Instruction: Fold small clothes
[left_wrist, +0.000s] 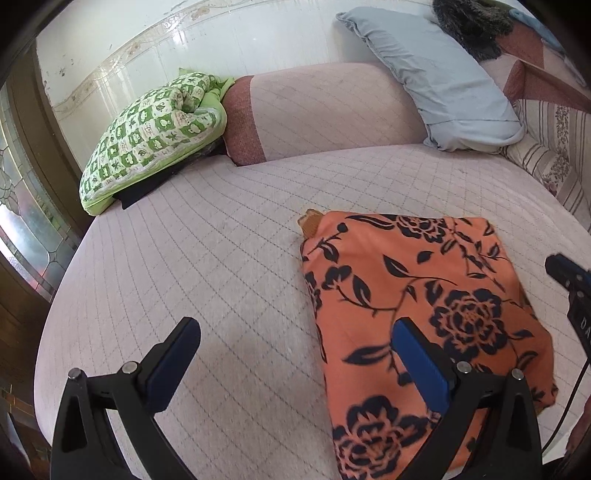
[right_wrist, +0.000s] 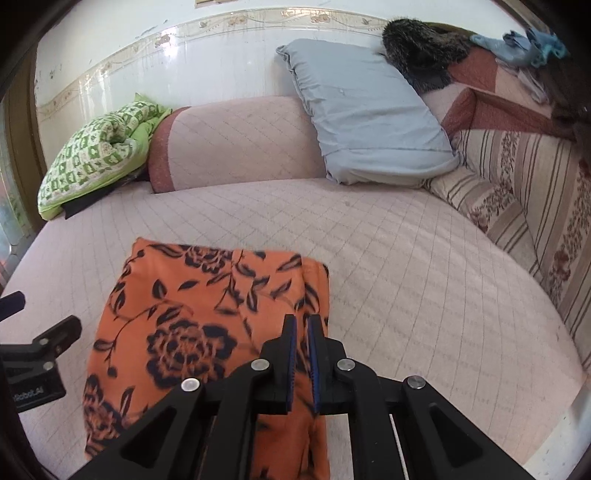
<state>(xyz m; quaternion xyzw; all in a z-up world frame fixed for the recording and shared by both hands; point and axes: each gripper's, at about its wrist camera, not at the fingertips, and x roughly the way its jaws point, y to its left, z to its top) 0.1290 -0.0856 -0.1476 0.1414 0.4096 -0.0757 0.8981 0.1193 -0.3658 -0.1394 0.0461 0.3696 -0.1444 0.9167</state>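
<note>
My left gripper (left_wrist: 295, 347): jaws wide, empty, straddling folded orange black-flowered cloth's (left_wrist: 424, 295) edge; right gripper (right_wrist: 300, 332): nearly shut above it, nothing visibly gripped; risk: snagging, undoing fold

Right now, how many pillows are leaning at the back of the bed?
1: the grey pillow leans on the pink bolster, right of the green checked quilt. Others may be hidden.

A folded orange cloth with dark floral print (right_wrist: 192, 332) lies on the pale quilted mattress (right_wrist: 406, 258). The black right gripper (right_wrist: 300, 321) hangs above its right edge, jaws nearly together.
</note>
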